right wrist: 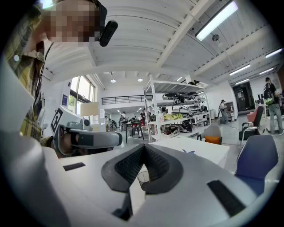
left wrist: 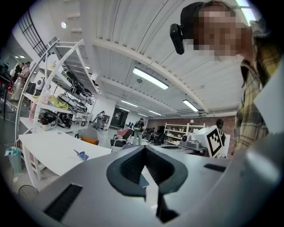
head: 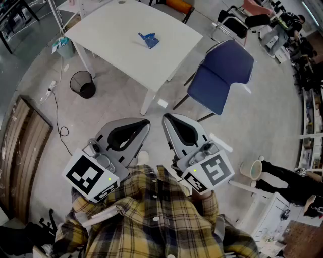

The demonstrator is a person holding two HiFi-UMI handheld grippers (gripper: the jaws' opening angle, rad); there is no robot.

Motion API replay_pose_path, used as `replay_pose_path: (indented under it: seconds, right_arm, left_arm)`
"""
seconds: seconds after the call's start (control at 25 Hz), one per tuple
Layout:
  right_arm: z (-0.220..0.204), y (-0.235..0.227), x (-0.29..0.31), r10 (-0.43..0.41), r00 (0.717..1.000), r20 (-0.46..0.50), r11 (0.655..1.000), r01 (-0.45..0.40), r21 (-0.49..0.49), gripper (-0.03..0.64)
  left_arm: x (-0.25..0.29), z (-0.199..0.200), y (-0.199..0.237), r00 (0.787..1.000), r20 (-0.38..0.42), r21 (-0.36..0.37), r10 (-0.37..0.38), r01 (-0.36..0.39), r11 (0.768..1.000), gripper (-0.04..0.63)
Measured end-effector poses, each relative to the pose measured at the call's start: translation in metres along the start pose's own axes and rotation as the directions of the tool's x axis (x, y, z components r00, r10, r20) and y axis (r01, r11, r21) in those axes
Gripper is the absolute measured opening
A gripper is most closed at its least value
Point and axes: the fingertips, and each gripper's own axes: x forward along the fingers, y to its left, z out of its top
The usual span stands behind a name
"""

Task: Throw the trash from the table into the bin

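Observation:
A small blue piece of trash [head: 149, 39] lies on the white table [head: 116, 35], well ahead of me. It also shows as a blue scrap [left wrist: 81, 155] in the left gripper view and as a blue scrap [right wrist: 190, 152] in the right gripper view. A black wire bin [head: 83, 84] stands on the floor left of the table, and the bin [right wrist: 143, 178] shows between the right jaws' pads. My left gripper [head: 146, 122] and right gripper [head: 165, 117] are held side by side close to my chest, far from the table. Both are shut, with nothing between their tips.
A blue chair [head: 224, 73] stands at the table's right corner and an orange seat [head: 179, 5] behind it. A cable [head: 55, 108] runs over the floor by a wooden panel [head: 22, 151]. A second small bin [head: 64, 48] stands at the table's left end.

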Motion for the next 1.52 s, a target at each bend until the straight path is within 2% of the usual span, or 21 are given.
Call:
replay_pose_path:
  seconds: [0.28, 0.48, 0.64, 0.8, 1.04, 1.24, 1.52]
  right_arm:
    - [0.0, -0.015, -0.015, 0.02, 1.0, 0.001, 1.0, -0.02, 0.006, -0.002]
    - [-0.007, -0.025, -0.026, 0.037, 0.999, 0.009, 0.999, -0.037, 0.019, -0.002]
    - [-0.016, -0.027, -0.025, 0.056, 0.998, 0.002, 0.998, -0.056, 0.031, -0.002]
    - [-0.017, -0.028, -0.015, 0.065, 0.998, -0.008, 0.997, -0.065, 0.042, -0.002]
    - [-0.02, -0.029, 0.032, 0.06, 0.998, -0.024, 0.996, -0.059, 0.064, -0.002]
    - [-0.014, -0.027, 0.1, 0.048, 0.999, -0.025, 0.997, -0.046, 0.065, -0.002]
    - [0.005, -0.03, 0.195, -0.015, 0.999, -0.034, 0.998, 0.017, 0.057, -0.002]
  left_arm:
    - [0.014, -0.001, -0.011, 1.0, 0.005, -0.009, 0.023, -0.023, 1.0, -0.002]
    - [0.017, -0.004, -0.016, 0.998, 0.017, 0.001, 0.067, -0.067, 0.998, -0.002]
    - [0.013, -0.009, -0.013, 0.994, 0.021, -0.006, 0.111, -0.111, 0.994, -0.002]
    - [0.013, -0.005, 0.0, 0.992, 0.028, -0.015, 0.125, -0.125, 0.992, -0.002]
    - [0.007, -0.002, 0.046, 0.993, 0.025, -0.029, 0.115, -0.114, 0.993, -0.002]
    - [-0.005, 0.014, 0.113, 0.994, 0.024, -0.026, 0.106, -0.106, 0.994, -0.002]
    - [-0.018, 0.049, 0.209, 0.999, 0.009, -0.019, 0.045, -0.044, 0.999, -0.002]
